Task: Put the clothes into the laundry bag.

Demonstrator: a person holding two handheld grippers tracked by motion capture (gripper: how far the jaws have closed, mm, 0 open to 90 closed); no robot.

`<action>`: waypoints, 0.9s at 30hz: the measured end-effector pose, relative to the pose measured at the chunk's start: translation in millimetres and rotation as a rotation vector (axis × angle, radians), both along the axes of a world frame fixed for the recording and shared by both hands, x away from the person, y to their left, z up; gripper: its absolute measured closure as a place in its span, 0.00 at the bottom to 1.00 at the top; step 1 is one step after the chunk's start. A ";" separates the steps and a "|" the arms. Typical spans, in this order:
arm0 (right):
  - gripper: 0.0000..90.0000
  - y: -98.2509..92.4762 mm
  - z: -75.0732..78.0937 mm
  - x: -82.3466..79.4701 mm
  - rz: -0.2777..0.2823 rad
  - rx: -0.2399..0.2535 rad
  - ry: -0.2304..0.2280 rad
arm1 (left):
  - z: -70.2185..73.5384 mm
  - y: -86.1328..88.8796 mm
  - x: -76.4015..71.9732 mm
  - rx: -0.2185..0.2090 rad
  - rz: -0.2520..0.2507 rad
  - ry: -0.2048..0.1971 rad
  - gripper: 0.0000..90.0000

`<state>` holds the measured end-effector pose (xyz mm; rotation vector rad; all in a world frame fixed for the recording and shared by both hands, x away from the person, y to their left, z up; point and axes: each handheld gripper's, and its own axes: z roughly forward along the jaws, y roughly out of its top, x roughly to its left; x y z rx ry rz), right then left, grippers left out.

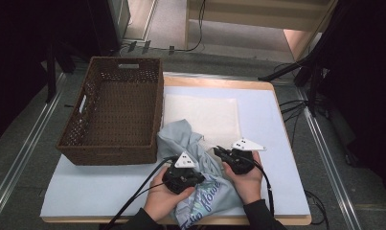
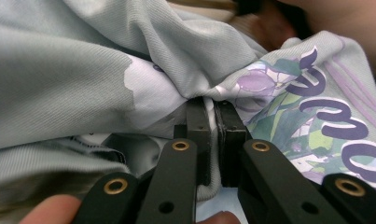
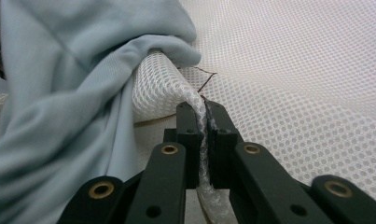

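Note:
A pale blue-grey shirt (image 1: 180, 137) with a floral print and purple lettering lies crumpled at the table's front middle, partly over a white mesh sheet (image 1: 202, 115). My left gripper (image 1: 195, 175) is over the shirt's printed part. In the left gripper view, that gripper (image 2: 212, 106) is shut on a pinched fold of the shirt (image 2: 83, 79), just beside the print. My right gripper (image 1: 219, 151) is to the right of the shirt. In the right gripper view, it (image 3: 202, 110) is shut on a bunched edge of the mesh sheet (image 3: 293, 84), with the shirt (image 3: 69, 93) draped to its left.
An empty brown wicker basket (image 1: 115, 148) stands at the left of the light blue table cover (image 1: 99, 184), close against the shirt. Cables trail from both grippers toward the front edge. Dark stands and floor cables surround the table.

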<state>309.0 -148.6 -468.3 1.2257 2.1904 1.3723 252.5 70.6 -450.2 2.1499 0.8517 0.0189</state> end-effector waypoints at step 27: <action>0.96 1.4 -1.2 -0.2 0.011 -0.009 0.003 | -3.5 9.8 37.9 0.096 0.287 -0.068 0.94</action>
